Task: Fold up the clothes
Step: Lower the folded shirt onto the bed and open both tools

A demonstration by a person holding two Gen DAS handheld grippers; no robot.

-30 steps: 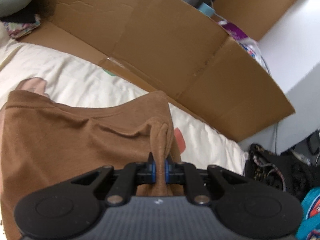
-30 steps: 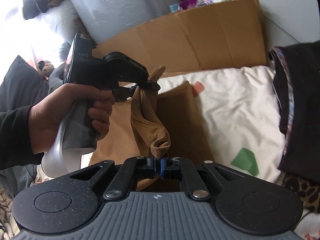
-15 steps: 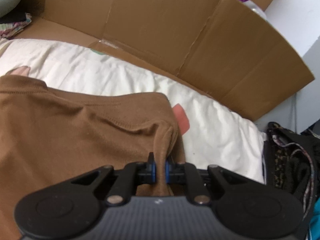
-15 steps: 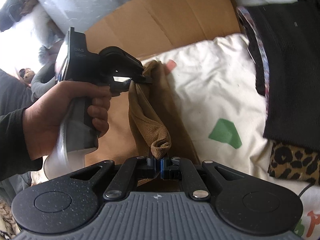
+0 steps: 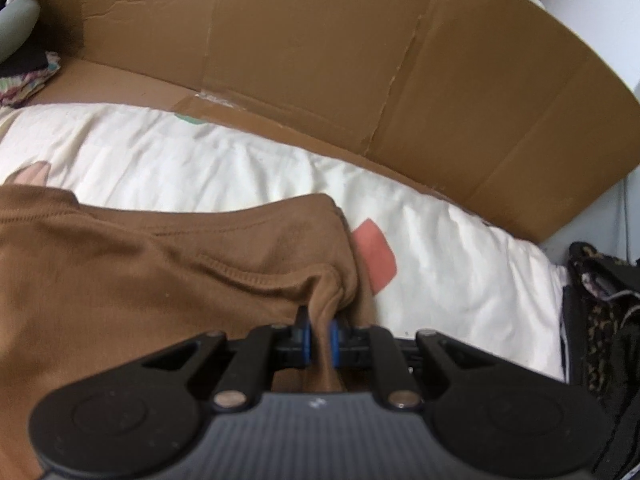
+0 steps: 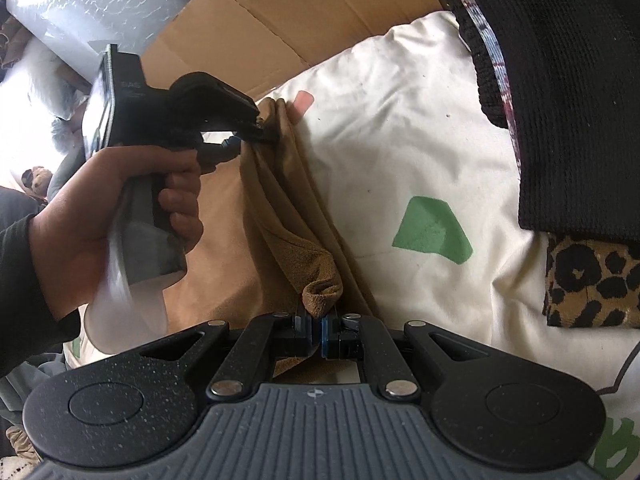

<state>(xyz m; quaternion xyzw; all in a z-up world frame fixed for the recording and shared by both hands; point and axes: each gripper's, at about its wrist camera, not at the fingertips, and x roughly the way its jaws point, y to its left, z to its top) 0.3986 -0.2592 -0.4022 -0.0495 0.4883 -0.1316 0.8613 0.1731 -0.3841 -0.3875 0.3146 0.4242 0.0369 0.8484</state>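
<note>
Pinching the brown shirt point(image 5: 168, 280) edge, left gripper point(image 5: 319, 338) clamped on a bunched fold, garment spread on the cream printed sheet point(image 5: 460, 272) before cardboard point(image 5: 320, 60); right gripper point(image 6: 316, 330) clamped on another shirt corner, black knit garment point(image 6: 572, 92) far right

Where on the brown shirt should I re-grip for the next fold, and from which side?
Probably the stitched hem edge of the brown shirt, at a corner. Come in from the white sheet side, fingers low and level with the bed: the edge there lies open toward the bare sheet. Both corners are already pinched by the left gripper and right gripper.
</note>
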